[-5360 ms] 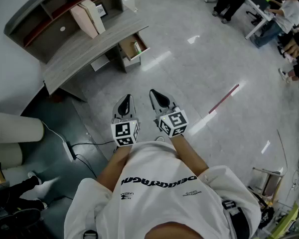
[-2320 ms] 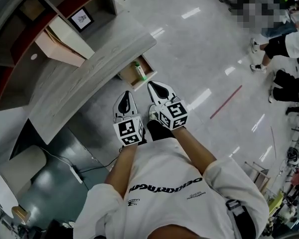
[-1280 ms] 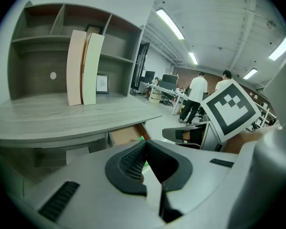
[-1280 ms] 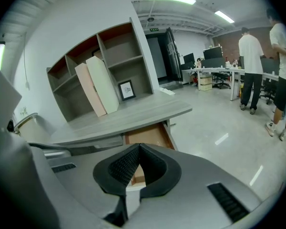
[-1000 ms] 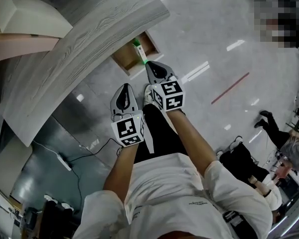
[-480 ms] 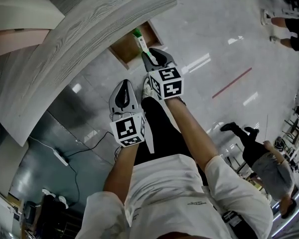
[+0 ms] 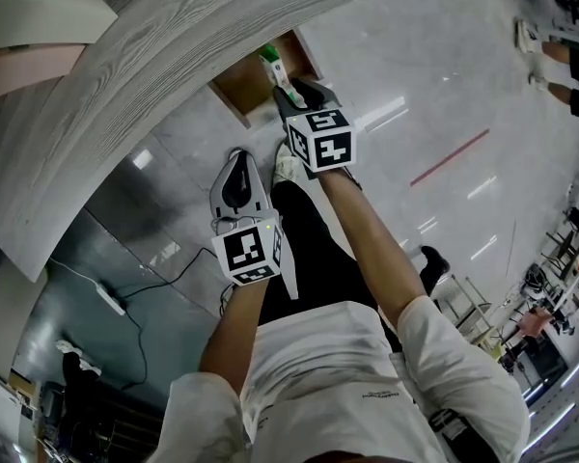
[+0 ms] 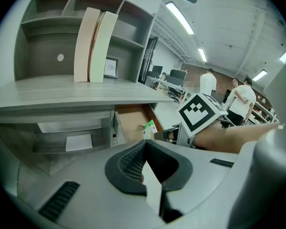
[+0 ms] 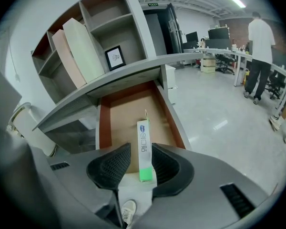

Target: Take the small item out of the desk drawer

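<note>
The desk drawer [image 9: 118, 120] stands pulled out under the grey desktop [image 7: 174, 75]. A slim white box with a green end [image 9: 143, 149] lies along its wooden bottom, green end toward me. My right gripper [image 9: 139, 152] is at the drawer's front, its jaws opening around that green end; the box sits close to the right pad with a gap on the left. In the head view the right gripper [image 7: 294, 96] reaches the box [image 7: 270, 66]. My left gripper [image 7: 239, 177] hangs back over the floor, shut and empty.
Shelves above the desk hold two upright folders [image 9: 78, 51] and a small framed picture [image 9: 115, 57]. A cable and power strip [image 7: 111, 297] lie on the floor at the left. People stand at desks far behind [image 9: 260, 51]. My own shoe [image 9: 128, 209] shows below the drawer.
My right gripper has reached forward from the floor side up to the drawer's front, over the box's green end. The left gripper has stayed about where it was.
</note>
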Available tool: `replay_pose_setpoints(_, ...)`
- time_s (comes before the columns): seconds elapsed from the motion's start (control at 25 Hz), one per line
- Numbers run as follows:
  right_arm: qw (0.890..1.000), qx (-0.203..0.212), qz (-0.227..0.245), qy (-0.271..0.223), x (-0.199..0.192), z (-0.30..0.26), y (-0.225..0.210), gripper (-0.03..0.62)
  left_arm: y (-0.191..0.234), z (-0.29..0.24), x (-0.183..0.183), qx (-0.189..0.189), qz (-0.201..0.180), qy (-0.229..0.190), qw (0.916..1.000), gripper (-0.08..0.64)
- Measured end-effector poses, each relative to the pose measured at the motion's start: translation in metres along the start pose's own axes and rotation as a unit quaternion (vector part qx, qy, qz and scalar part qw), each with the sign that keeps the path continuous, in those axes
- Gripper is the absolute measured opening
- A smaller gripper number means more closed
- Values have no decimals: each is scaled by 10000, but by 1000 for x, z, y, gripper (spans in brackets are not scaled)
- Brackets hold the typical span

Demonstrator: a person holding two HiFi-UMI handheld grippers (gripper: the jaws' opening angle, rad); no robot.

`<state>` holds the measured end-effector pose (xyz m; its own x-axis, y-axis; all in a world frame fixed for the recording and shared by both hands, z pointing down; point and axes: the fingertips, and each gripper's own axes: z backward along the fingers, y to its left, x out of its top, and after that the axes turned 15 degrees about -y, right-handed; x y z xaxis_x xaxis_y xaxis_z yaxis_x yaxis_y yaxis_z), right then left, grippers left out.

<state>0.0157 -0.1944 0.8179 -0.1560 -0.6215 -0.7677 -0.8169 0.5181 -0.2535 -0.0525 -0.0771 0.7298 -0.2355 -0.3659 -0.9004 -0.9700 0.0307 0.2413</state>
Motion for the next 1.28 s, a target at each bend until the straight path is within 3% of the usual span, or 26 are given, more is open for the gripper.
replay_pose_setpoints(0.52, 9988, -10, 65, 479, -18, -18, -7, 153, -2, -5, -10, -5, 106, 103, 9999, 15)
replay_pose_setpoints(0.64, 9984, -27, 146, 548, -22, -17, -8, 114, 3, -5, -12, 50, 113, 104, 9999, 15)
replay_pose_setpoints(1.28, 9996, -124, -104, 246, -3, 13, -1, 107, 1, 11, 3, -33, -26, -33, 10000, 15)
